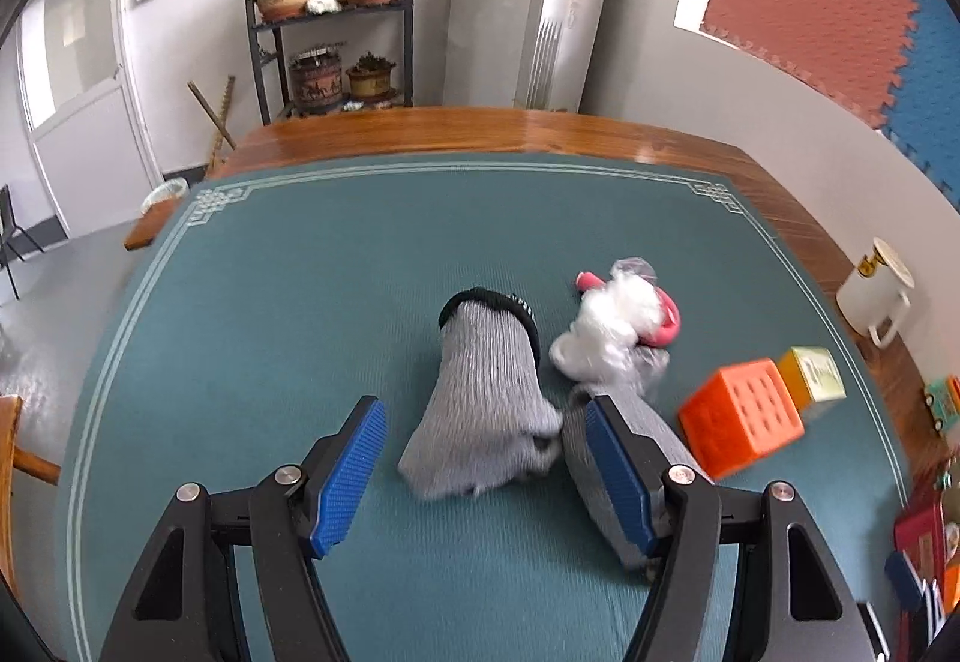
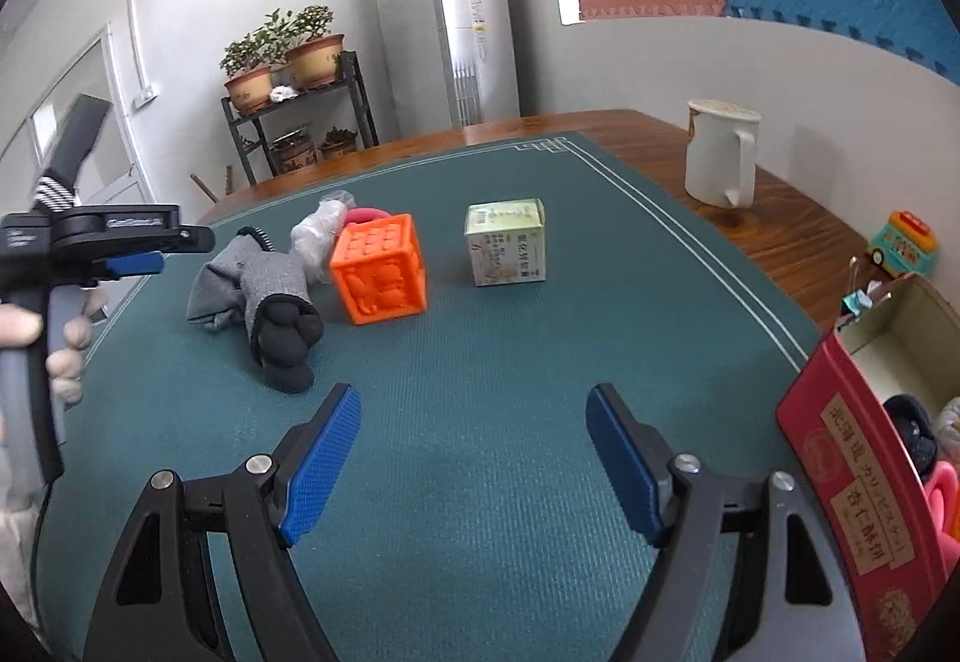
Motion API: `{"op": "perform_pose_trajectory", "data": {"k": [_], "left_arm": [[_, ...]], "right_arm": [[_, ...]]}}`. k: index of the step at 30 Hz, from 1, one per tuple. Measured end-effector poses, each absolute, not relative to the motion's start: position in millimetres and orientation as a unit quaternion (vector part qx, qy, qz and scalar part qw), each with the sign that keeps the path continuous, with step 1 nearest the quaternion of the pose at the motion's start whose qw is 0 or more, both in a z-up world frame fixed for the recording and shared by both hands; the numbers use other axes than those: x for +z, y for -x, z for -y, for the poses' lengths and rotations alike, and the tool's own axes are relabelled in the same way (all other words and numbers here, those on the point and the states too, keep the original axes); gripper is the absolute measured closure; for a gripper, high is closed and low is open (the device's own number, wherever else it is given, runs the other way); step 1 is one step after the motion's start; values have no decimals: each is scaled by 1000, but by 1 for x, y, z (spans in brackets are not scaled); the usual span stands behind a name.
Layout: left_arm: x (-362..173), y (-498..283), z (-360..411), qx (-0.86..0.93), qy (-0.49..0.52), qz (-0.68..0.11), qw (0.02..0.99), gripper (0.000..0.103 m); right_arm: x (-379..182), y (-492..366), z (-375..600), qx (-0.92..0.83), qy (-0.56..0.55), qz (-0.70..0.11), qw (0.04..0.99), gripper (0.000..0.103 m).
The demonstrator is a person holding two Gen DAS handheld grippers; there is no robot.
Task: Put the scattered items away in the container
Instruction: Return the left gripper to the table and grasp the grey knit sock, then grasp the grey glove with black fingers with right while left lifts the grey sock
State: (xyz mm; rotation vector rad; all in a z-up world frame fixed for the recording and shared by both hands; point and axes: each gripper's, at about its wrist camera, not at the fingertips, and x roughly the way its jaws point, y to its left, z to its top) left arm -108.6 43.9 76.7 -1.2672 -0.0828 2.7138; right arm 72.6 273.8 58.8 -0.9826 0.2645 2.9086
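Observation:
My left gripper (image 1: pixel 486 473) hangs open low over the green mat, with a grey sock (image 1: pixel 486 398) lying between its blue pads (image 1: pixel 351 476) and neither pad pressing on it. A second grey sock (image 1: pixel 636 452) lies partly under the right finger. Beyond them are a crumpled clear bag (image 1: pixel 606 329) on a pink ring (image 1: pixel 667 326), an orange cube (image 1: pixel 741 425) and a small carton (image 1: pixel 813 374). My right gripper (image 2: pixel 474 458) is open and empty over bare mat. Ahead of it are the socks (image 2: pixel 258 284), the cube (image 2: pixel 381 272) and the carton (image 2: pixel 507 242). The red box (image 2: pixel 864 488) stands at its right, open, with dark and pink items inside.
A white mug (image 2: pixel 720 152) stands on the wooden table edge at the far right, with a toy bus (image 2: pixel 903 242) and a binder clip (image 2: pixel 858 299) nearer the box. A hand (image 2: pixel 66 356) grips the left tool at the left edge. A plant shelf (image 1: pixel 333 44) stands behind the table.

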Motion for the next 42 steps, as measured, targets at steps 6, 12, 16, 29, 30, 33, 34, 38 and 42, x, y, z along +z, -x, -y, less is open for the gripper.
{"op": "perform_pose_trajectory", "data": {"k": [6, 12, 16, 29, 30, 33, 34, 38, 42], "left_arm": [[55, 131, -54, 892, 444, 39, 77, 33], [33, 143, -50, 882, 460, 64, 74, 33], [20, 144, -45, 875, 472, 80, 79, 48], [50, 114, -36, 894, 435, 97, 54, 57], [56, 111, -35, 898, 426, 97, 54, 57], [72, 103, -32, 908, 402, 101, 54, 58], [77, 100, -31, 911, 396, 103, 54, 57], [88, 93, -26, 913, 388, 111, 59, 57], [101, 99, -26, 914, 380, 120, 77, 57]], "right_arm": [[57, -69, -277, 940, 328, -96, 26, 22], [55, -66, -273, 936, 341, -87, 18, 22], [52, -64, -271, 933, 348, -84, 18, 22], [45, -57, -281, 925, 361, -115, 8, 22], [45, -57, -282, 924, 362, -119, 6, 22], [43, -54, -287, 921, 366, -133, 3, 22], [42, -54, -288, 920, 366, -138, 3, 22], [41, -54, -293, 919, 365, -151, 9, 22], [42, -46, -287, 915, 377, -144, 20, 22]]}}
